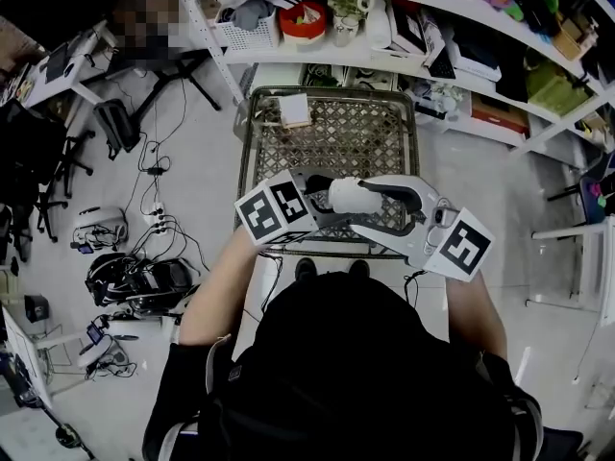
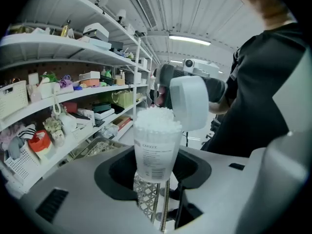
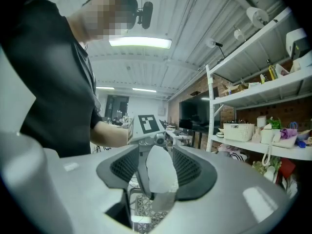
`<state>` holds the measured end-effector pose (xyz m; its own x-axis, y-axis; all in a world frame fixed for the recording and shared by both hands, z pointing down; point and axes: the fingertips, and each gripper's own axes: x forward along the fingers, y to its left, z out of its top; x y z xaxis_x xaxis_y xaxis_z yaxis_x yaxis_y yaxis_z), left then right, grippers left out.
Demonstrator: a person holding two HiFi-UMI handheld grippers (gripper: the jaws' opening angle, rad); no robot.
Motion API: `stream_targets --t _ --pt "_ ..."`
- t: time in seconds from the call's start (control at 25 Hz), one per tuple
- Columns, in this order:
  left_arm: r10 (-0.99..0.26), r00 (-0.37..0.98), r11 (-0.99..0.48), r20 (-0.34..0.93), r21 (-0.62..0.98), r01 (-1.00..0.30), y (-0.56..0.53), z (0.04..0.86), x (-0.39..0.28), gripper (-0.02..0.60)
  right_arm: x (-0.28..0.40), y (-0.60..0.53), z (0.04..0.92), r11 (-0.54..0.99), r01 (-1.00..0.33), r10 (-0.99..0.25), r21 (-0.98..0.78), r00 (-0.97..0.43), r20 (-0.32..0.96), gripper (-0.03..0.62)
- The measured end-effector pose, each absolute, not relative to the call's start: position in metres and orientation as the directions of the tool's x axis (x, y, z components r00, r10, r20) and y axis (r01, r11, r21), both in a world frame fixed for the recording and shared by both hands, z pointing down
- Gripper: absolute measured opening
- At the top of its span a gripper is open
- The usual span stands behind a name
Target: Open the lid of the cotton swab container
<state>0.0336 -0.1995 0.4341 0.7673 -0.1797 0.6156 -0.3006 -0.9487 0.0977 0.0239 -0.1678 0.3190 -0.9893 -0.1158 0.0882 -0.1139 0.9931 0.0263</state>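
Nearest the head camera is the person's black-clad back and shoulders [image 1: 365, 373], with both bare forearms reaching forward over a mesh-topped wire cart [image 1: 252, 152]. There are two grippers, each carrying one marker cube: one on the left [image 1: 274, 209], one on the right [image 1: 466, 246]. There is one cotton swab container [image 2: 155, 145] and one lid [image 2: 190, 104]; the lid is already off. The left gripper [image 2: 155, 173] has its jaws closed on the clear container's lower part, a dark pad on each side. The container is held in the air above the cart's mesh. It stands upright with its long axis vertical, its narrower base down and its open mouth facing the ceiling. A white heap of swab tips [image 2: 155, 118] rises above the rim, and the printed label faces that gripper's camera. The right gripper [image 3: 155, 179] pinches the white lid between its jaws. In its own view the lid shows nearly edge-on, standing on its rim rather than lying flat. From the left gripper view the lid hangs just beside the container's mouth, up and to the right — whether it touches the swabs cannot be told. One small white box [image 1: 293, 110] lies at the cart's far end, well apart from both grippers.
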Motion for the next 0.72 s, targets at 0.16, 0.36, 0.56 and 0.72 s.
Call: stream_targets --t 0.16,0.36,0.56,0.72 --pt "-0.246 0.751 -0.935 0.613 0.054 -0.350 -0.208 0.426 0.027 0.199 0.037 -0.169 0.304 0.993 -0.113 -0.113 -0.017 -0.994 0.002 0.225" --pt "-0.369 0.703 -0.892 0.608 -0.019 -0.451 -0.214 0.408 0.007 0.201 0.054 -0.191 0.284 0.987 -0.158 -0.161 -0.037 -0.979 -0.127 0.189" --pt "-0.455 0.685 -0.850 0.568 -0.050 -0.524 -0.218 0.386 0.002 0.201 0.090 -0.220 0.262 0.941 -0.318 -0.337 -0.119 -0.915 -0.222 0.103" --pt "-0.507 0.682 -0.815 0.527 -0.035 -0.579 -0.223 0.381 -0.003 0.201 0.129 -0.243 0.269 0.857 -0.482 -0.514 -0.183 -0.829 -0.220 0.011"
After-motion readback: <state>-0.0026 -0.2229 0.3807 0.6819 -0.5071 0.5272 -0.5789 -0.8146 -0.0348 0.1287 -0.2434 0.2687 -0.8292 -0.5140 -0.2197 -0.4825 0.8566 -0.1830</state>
